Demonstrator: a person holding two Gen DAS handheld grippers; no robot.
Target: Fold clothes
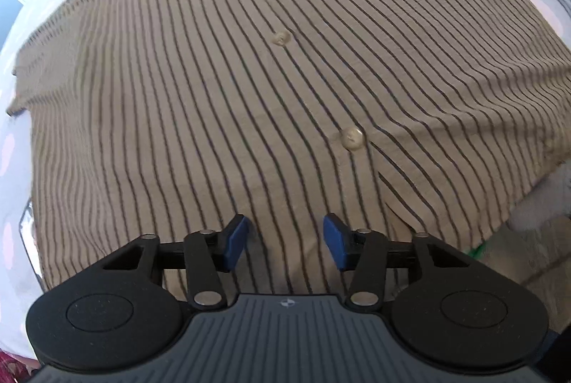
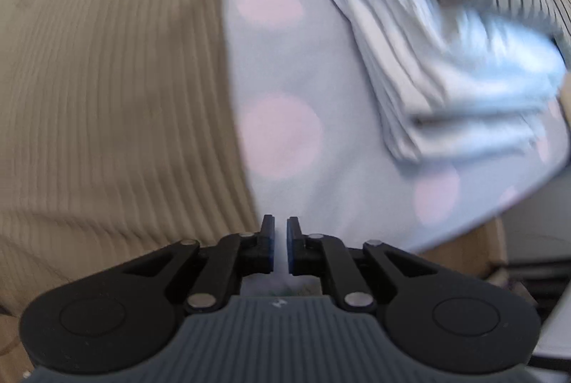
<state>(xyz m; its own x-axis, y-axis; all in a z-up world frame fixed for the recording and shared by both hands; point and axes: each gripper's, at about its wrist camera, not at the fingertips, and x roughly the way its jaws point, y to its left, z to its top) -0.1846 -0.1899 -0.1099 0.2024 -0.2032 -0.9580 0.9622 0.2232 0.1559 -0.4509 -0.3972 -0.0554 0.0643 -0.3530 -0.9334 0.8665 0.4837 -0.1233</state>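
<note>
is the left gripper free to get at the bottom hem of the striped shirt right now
Probably yes. The left gripper hangs just above the striped shirt near its bottom hem, jaws apart and empty, with nothing between its pads and the cloth.

No readable text, number or brand name is found in either view. One small round emblem (image 1: 286, 303), divided into light and dark quarters, is seen on the ribbed grey body of the left gripper (image 1: 284, 242), behind the gap between its fingers; no letters are carried by it. A small pale mark (image 2: 279, 303) is seen at the matching spot on the ribbed grey body of the right gripper (image 2: 281, 245), behind its fingers, but it is too blurred and too small to be read.
</note>
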